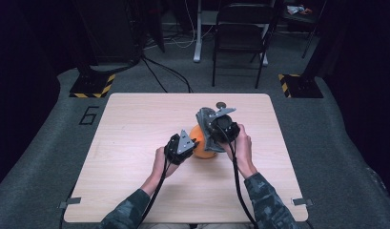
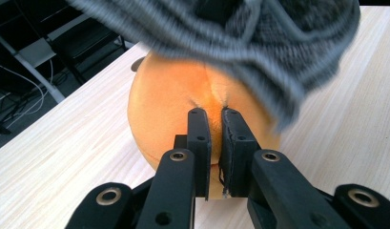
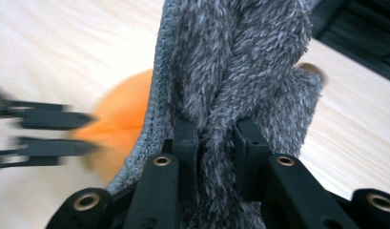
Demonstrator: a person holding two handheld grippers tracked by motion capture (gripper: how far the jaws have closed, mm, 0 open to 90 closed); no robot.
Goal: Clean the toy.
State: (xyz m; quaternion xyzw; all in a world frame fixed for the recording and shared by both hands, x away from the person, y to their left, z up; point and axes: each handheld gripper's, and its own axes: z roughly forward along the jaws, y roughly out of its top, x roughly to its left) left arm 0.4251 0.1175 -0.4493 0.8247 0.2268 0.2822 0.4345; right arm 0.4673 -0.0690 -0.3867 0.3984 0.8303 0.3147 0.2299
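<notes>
The light wooden table (image 1: 135, 143) has a soft round orange plush ball (image 1: 201, 143) near its middle, mostly hidden from above by both grippers and a fuzzy grey knitted cloth (image 3: 240, 71) draped over its top. Up close the cloth's edges are blurry and cut off, so its full shape is hard to call. The left gripper (image 2: 215, 119) has its jaws nearly together, pinching a fold of the ball's orange skin. The right gripper (image 3: 216, 131) is clamped on a bunched-up wad of the cloth.
</notes>
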